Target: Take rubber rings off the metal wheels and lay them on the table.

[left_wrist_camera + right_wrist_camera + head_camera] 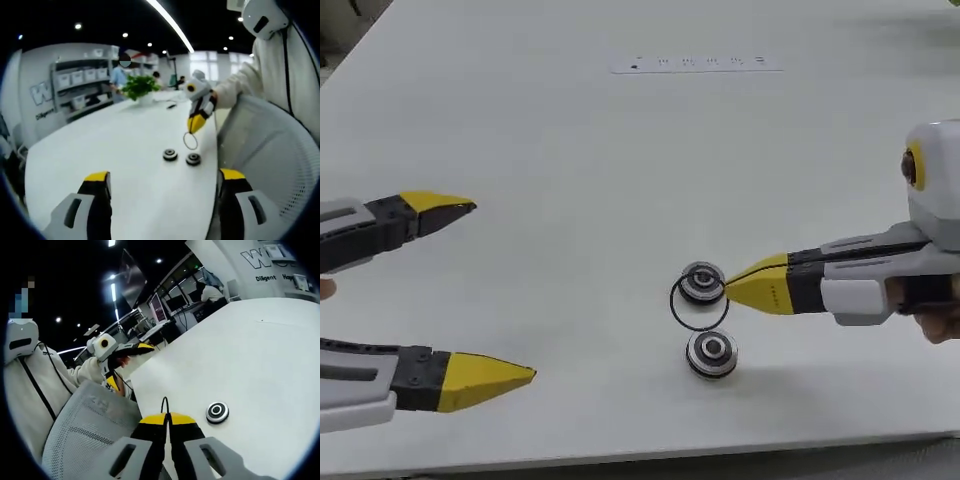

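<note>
Rubber ring, a thin black loop, hangs from the tip of the right tool, whose yellow jaws are pressed together on it. In the head view the loop overlaps the farther metal wheel, with the nearer metal wheel just beside it toward the person. In the left gripper view the ring dangles from the right tool above the white counter, apart from both wheels: the farther one and the nearer one sit flat and close together near the counter's edge. Both wheels show a dark outer band around a bright metal hub; I cannot tell whether either carries a ring. In the right gripper view the two yellow tips of the right tool meet on a short black arc of the ring, and one wheel lies on the counter just beside them. The left tool is well apart from the wheels at the left of the counter, its jaws spread wide and holding nothing; it shows the same way from its own camera and from the right gripper view. A mesh chair back stands at the counter's near edge.
</note>
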